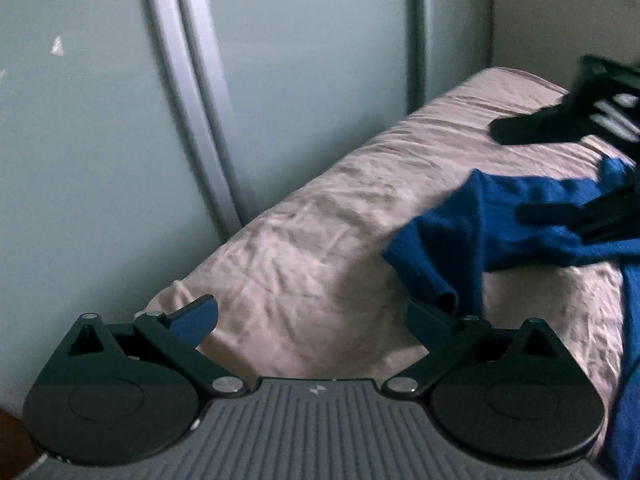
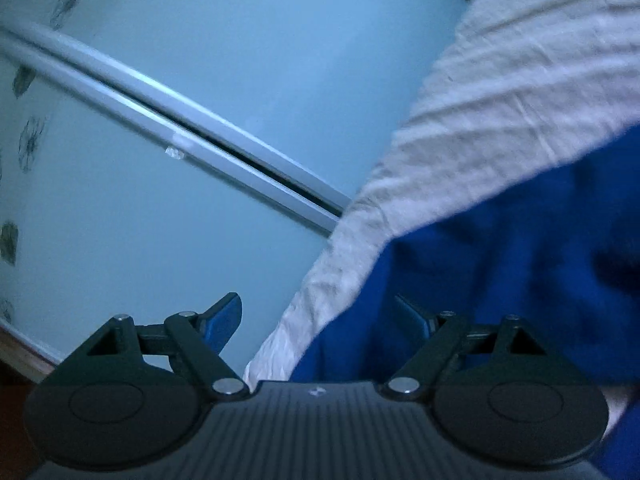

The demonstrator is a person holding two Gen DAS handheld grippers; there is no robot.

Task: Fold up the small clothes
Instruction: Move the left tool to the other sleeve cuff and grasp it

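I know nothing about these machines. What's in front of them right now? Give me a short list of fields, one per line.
Surface: bed with wrinkled pale sheet
Clothing: blue garment, crumpled near the bed's edge
Left tongs: open, one finger beside the garment's hem, nothing gripped
Right tongs: open, over the garment's edge
Behind: frosted sliding doors

Your left gripper [image 1: 314, 322] is black plastic: two round discs flank a grey ribbed centre plate bearing a small pale mark. Black link arms run from silver pivot screws on the plate's corners to short fingers [image 1: 196, 320] faced with blue pads, and triangular cut-outs sit above each disc. Your right gripper [image 2: 320, 320] has the same build, discs, ribbed plate, silver screws and blue-padded fingers [image 2: 224, 320]; seen from the other camera it is only a blurred black shape.
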